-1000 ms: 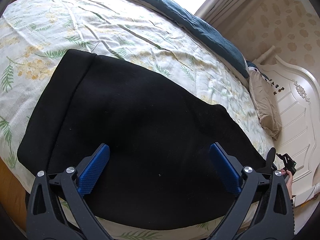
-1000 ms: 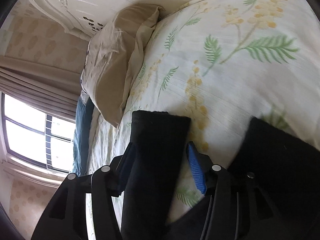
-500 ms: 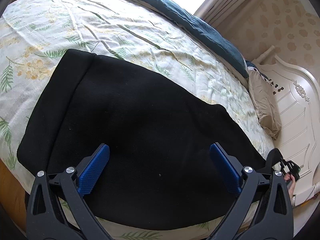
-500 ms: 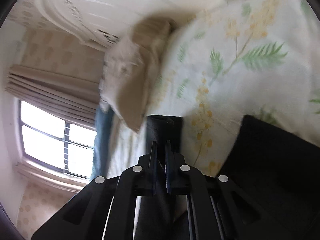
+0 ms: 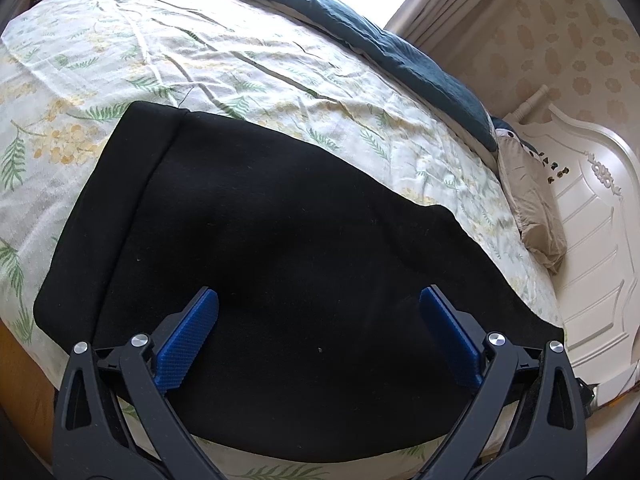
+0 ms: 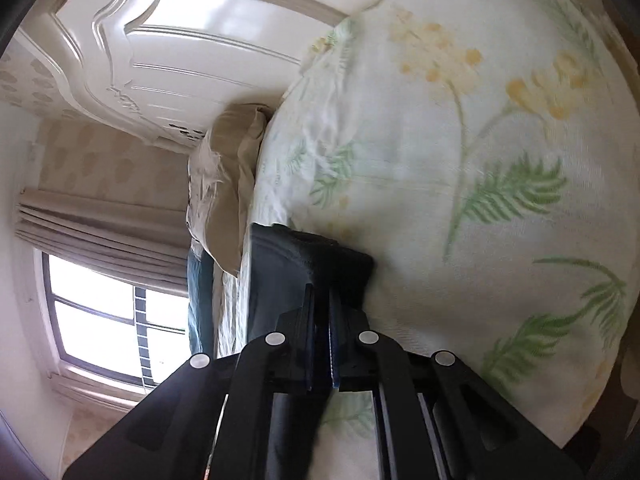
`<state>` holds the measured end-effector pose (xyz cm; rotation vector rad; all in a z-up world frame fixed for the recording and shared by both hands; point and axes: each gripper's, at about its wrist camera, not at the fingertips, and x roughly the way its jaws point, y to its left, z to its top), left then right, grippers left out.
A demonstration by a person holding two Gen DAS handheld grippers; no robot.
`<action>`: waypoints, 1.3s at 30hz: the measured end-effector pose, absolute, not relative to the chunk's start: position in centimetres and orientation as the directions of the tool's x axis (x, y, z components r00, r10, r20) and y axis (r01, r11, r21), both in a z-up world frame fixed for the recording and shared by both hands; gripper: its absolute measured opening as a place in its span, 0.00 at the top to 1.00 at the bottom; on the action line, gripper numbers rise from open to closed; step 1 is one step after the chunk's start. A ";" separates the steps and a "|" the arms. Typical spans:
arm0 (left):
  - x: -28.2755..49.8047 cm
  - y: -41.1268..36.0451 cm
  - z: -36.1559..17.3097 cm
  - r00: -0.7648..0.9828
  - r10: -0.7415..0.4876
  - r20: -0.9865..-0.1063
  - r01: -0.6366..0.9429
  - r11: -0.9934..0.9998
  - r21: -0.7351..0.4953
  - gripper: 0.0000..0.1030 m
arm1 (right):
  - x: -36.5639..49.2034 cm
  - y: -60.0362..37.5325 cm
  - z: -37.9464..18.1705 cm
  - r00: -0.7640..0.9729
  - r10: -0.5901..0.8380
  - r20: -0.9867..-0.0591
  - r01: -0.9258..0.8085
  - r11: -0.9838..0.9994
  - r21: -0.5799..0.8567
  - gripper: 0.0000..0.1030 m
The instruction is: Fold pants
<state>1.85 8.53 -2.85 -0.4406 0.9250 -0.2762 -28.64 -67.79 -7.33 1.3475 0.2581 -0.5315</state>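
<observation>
Black pants (image 5: pixel 280 260) lie spread flat across the flowered bed sheet (image 5: pixel 240 60), waistband at the left. My left gripper (image 5: pixel 318 296) hovers over their near part, its blue pads wide apart and open, with nothing pinched. In the right wrist view my right gripper (image 6: pixel 319 292) is shut on the hem end of a black pants leg (image 6: pixel 280 256), which sticks out past the fingertips, lifted off the sheet (image 6: pixel 480 160). The rest of that leg is hidden under the gripper body.
A beige pillow (image 5: pixel 532 208) leans against the white carved headboard (image 5: pixel 592 240) at the right. A dark teal blanket (image 5: pixel 380 44) runs along the bed's far side by the window (image 6: pixel 100 312) and curtain (image 6: pixel 100 224). The bed's wooden edge shows at the lower left.
The right gripper closed on the pants leg end and swept sideways with it, leaving the left view's lower right corner. The left gripper stayed still and open.
</observation>
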 end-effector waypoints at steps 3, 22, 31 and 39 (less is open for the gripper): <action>1.8 8.6 -2.9 0.581 -0.414 -0.700 0.044 0.876 -0.481 0.03 | -28.1 -67.8 -7.1 0.850 -0.209 -0.483 0.515 0.143 0.845 0.92; 1.4 8.7 -3.2 0.582 -0.420 -0.696 0.072 0.879 -0.471 0.03 | -29.2 -60.6 -6.6 0.905 -0.173 -0.389 0.414 0.151 0.898 0.61; 1.2 8.8 -3.3 0.587 -0.428 -0.687 0.093 0.879 -0.468 0.03 | -22.7 -43.1 -9.0 0.880 0.319 -0.352 0.337 0.102 0.936 0.60; 1.0 9.3 -3.3 0.587 -0.455 -0.669 0.090 0.859 -0.505 0.03 | -16.8 -35.7 -11.1 0.791 0.468 -0.393 0.370 0.145 0.918 0.60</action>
